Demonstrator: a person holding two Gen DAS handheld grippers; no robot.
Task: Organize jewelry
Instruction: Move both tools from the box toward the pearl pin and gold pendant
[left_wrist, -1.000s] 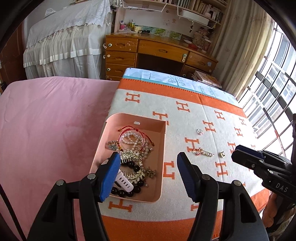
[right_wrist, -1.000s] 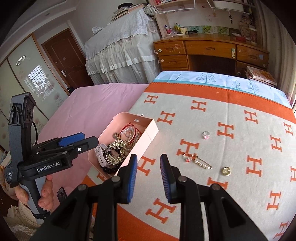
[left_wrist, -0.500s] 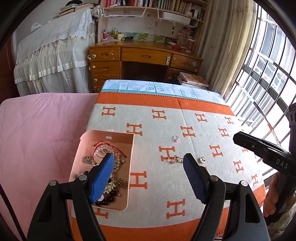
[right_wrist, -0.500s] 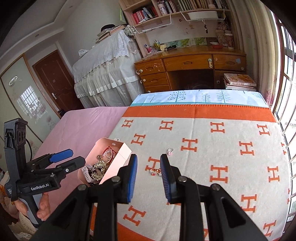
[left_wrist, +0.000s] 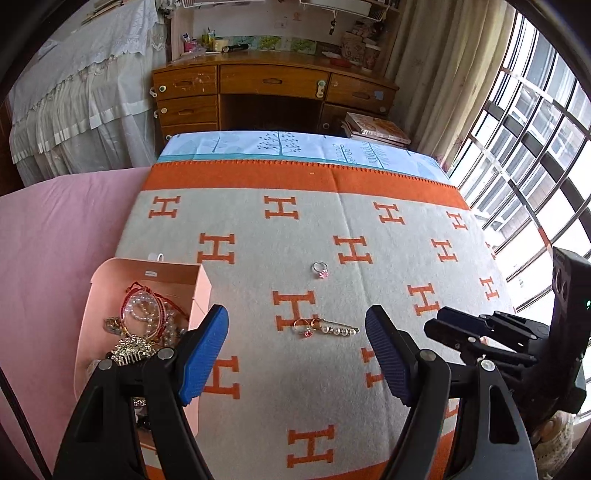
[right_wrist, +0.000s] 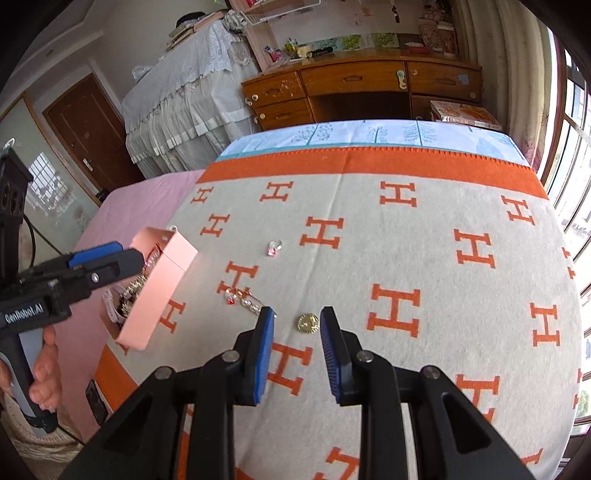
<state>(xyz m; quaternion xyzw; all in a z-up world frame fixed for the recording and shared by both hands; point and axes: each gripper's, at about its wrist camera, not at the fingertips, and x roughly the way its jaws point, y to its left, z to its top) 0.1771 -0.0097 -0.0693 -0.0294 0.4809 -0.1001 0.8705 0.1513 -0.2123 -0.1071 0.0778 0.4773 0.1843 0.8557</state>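
A: What surface is seen, and what room?

B: A grey blanket (left_wrist: 332, 229) with orange H marks is spread over a bed; a wooden desk (left_wrist: 273, 88) and a barred window (left_wrist: 535, 140) are seen beyond it.

A: Where is the jewelry placed?

B: A pink box (left_wrist: 147, 273) full of beads is set at the blanket's left edge. A pearl pin (left_wrist: 338, 329) is laid near the middle, its long axis running across the left view, with a ring (left_wrist: 300, 325) touching its left end. A second ring (left_wrist: 320, 268) is seen further off, and a gold coin (right_wrist: 308, 323) nearer the right side.

A: And the claws?

B: The left gripper (left_wrist: 297, 350) is held wide with nothing gripped, its jaws having just been opening; the pin is framed between them. The right gripper (right_wrist: 297, 341) is held narrowly apart and empty, the coin framed in its gap.

A: What is changed from before?

B: Both grippers are brought further right and nearer the loose pieces.
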